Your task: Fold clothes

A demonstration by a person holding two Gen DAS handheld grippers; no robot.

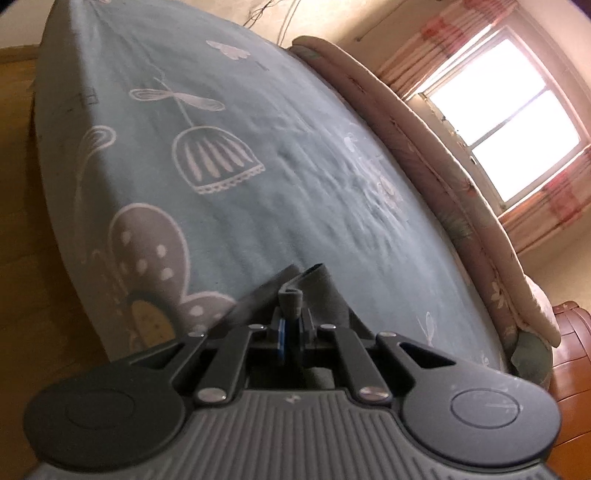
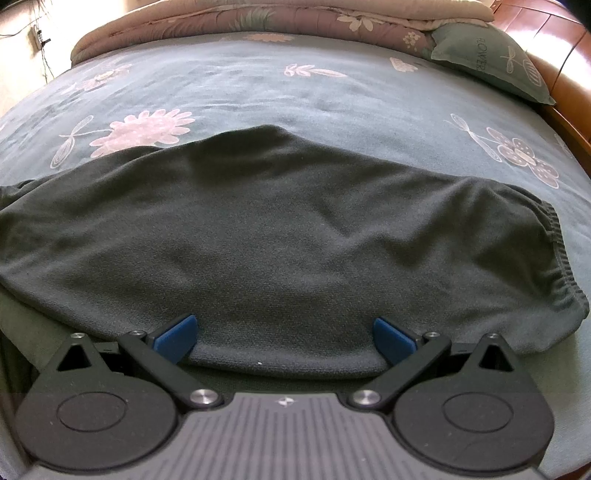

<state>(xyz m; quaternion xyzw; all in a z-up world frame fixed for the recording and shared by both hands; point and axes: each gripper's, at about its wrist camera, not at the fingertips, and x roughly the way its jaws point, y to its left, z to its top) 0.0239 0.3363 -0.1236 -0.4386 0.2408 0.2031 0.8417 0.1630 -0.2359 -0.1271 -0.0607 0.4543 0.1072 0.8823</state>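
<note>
In the left wrist view my left gripper (image 1: 291,326) is shut on a pinched edge of the dark grey garment (image 1: 314,291), held up off the blue-green bedspread (image 1: 229,122). The cloth bunches above the blue pads and hangs below them. In the right wrist view the same dark grey garment (image 2: 280,236) lies spread across the bedspread (image 2: 332,96), its ribbed elastic hem (image 2: 554,254) at the right. My right gripper (image 2: 284,338) stands wide open over the garment's near edge, the blue fingertips (image 2: 177,334) resting on the cloth with nothing pinched.
A folded pink floral quilt (image 2: 258,22) lies along the far side of the bed. A green pillow (image 2: 487,62) sits at the far right by the wooden headboard (image 2: 561,85). A bright window (image 1: 506,125) with pink curtains is beyond the bed. Wooden floor (image 1: 22,221) lies left.
</note>
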